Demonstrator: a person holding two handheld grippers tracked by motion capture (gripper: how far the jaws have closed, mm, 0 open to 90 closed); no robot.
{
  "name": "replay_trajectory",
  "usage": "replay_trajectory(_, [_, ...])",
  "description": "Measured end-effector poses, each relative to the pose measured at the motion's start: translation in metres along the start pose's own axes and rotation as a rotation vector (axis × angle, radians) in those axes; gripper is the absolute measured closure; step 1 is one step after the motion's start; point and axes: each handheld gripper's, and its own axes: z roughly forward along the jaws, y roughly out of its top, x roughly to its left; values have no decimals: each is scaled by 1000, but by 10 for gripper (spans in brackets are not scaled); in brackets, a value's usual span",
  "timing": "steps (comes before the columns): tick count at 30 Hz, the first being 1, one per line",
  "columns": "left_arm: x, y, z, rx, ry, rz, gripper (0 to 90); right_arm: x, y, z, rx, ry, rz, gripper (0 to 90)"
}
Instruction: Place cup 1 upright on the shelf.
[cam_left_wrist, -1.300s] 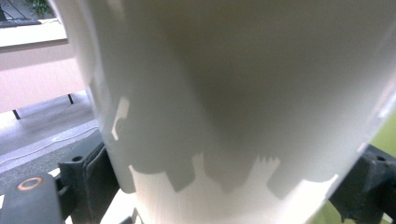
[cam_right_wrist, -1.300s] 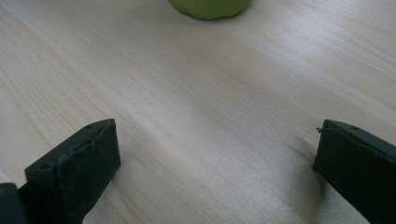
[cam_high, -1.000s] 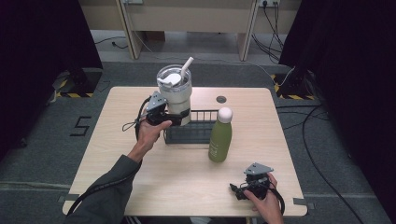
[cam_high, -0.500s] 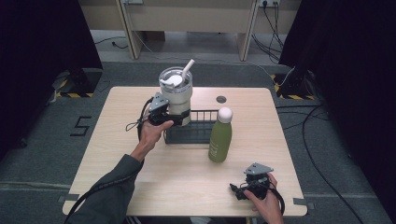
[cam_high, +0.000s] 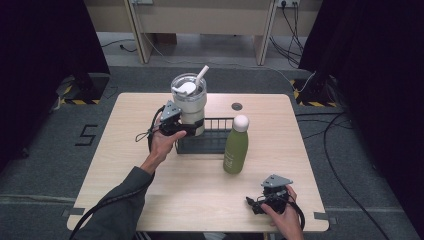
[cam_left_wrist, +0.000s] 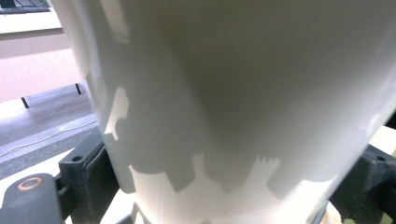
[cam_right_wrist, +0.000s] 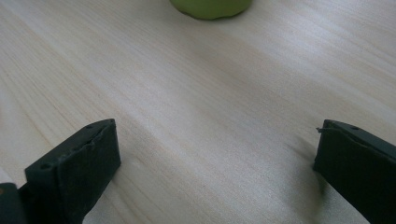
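While the left hand-held gripper (cam_high: 186, 128) clamps the tumbler (cam_high: 189, 102), held upright over the rack's (cam_high: 212, 142) near end, seating looks unfinished; right hand-held gripper (cam_high: 256, 205) rests wide open, empty, on the worktop (cam_high: 200, 180).

The green bottle (cam_right_wrist: 211, 8) is cut off by the right gripper view's top edge, only its base visible.

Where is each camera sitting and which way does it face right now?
High view: above the near edge, facing forward and down on the table; both forearms show.
Left gripper view: on the left claw, facing the white tumbler between its jaws.
Right gripper view: on the right claw, facing bare tabletop.
Shared: high and right gripper views both show the green bottle.
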Motion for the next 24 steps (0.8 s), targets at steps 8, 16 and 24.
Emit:
replay_trajectory(8, [-3,-4,-2,7,-1,13,106,0,0,0,1,1,2,5])
replay_trajectory(16, [0,-12,1,19,5,0,106,0,0,0,1,1,1,5])
replay_trajectory(24, [2,-19,1,33,12,-3,106,0,0,0,2,2,1,6])
